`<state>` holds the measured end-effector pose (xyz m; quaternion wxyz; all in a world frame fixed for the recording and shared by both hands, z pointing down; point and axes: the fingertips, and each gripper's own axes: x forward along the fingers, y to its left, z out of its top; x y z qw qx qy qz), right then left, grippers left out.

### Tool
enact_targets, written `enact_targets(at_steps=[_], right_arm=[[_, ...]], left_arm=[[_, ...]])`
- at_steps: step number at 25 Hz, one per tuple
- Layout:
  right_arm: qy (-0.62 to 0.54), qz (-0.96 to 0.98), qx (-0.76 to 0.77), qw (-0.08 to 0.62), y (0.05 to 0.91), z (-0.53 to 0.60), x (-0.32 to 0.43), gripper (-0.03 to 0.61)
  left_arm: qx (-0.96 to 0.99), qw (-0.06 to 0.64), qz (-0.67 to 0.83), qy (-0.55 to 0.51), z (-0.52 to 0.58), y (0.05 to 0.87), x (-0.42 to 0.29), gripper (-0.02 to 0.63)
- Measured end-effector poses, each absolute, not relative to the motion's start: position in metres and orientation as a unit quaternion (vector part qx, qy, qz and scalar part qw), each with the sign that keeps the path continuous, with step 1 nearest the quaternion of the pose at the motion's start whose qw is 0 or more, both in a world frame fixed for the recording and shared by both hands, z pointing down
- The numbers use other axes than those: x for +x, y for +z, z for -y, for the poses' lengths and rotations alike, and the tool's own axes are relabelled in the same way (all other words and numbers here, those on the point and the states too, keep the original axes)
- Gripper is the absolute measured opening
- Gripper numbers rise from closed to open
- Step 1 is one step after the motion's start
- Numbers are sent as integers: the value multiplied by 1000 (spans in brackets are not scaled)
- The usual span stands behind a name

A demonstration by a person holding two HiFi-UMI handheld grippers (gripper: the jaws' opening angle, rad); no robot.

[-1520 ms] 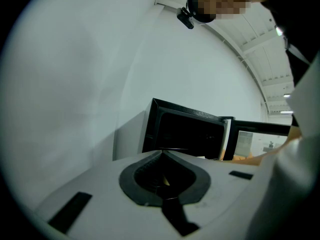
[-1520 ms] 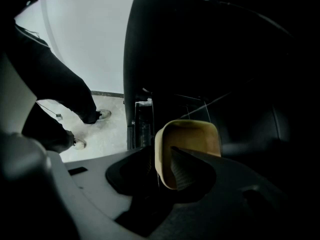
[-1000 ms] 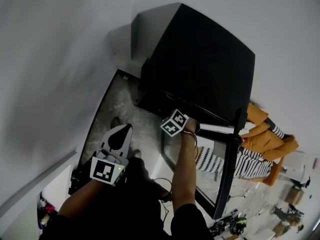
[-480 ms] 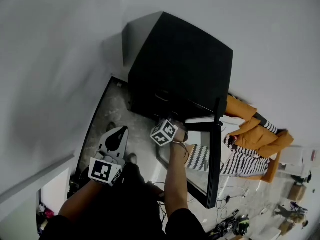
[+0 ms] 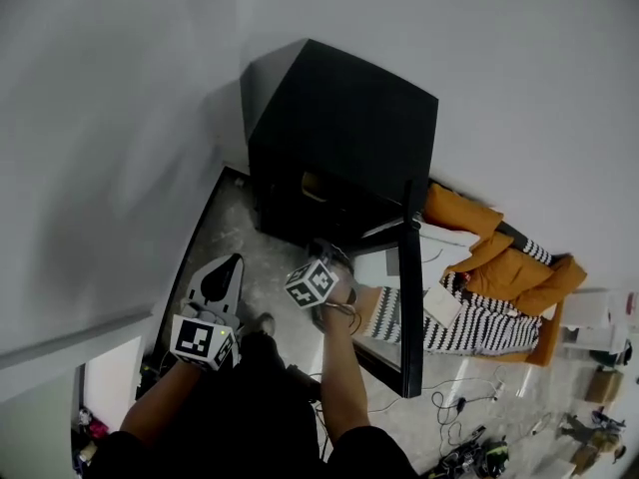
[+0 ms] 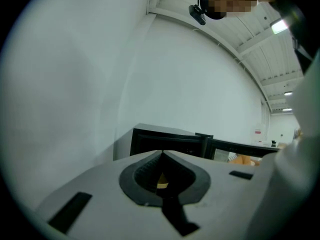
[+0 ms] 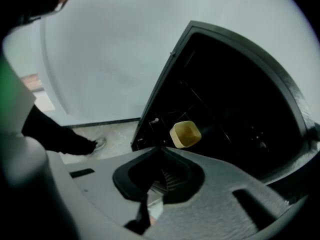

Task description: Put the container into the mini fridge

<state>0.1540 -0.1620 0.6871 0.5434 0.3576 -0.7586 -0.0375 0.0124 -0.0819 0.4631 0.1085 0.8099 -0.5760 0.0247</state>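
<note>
I see the container (image 7: 185, 134) resting far inside the mini fridge (image 5: 344, 118), my left gripper (image 6: 162, 153) and right gripper (image 7: 161, 149) both closed on nothing, leaving only the open door (image 5: 407, 297).

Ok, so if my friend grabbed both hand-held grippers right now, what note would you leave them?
Left hand-held gripper: shut, nothing in it, facing the fridge from a little way off.
Right hand-held gripper: shut, nothing in it, aimed down at the open fridge and not touching the container.
Things: the yellow container sits inside the black mini fridge. The fridge door stands open.
Done: the container is in the fridge.
Left: probably only shutting the door, if that is wanted.
</note>
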Motion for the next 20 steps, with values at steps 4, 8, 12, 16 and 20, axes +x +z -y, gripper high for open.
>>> enact_targets(at_steps=[4, 8, 12, 16, 20], right_arm=[[12, 766, 399, 504, 668, 146, 153, 2], [51, 766, 438, 468, 647, 137, 153, 2], [92, 760, 472, 438, 631, 124, 156, 0], [117, 756, 498, 408, 618, 110, 151, 0], [121, 757, 513, 387, 600, 94, 140, 0]], left_arm=[[816, 110, 567, 29, 78, 447, 13, 3], [832, 110, 543, 37, 76, 447, 12, 3], [845, 116, 520, 42, 72, 454, 5, 3], [851, 124, 508, 39, 65, 457, -8, 3], [858, 120, 498, 37, 63, 452, -19, 3]])
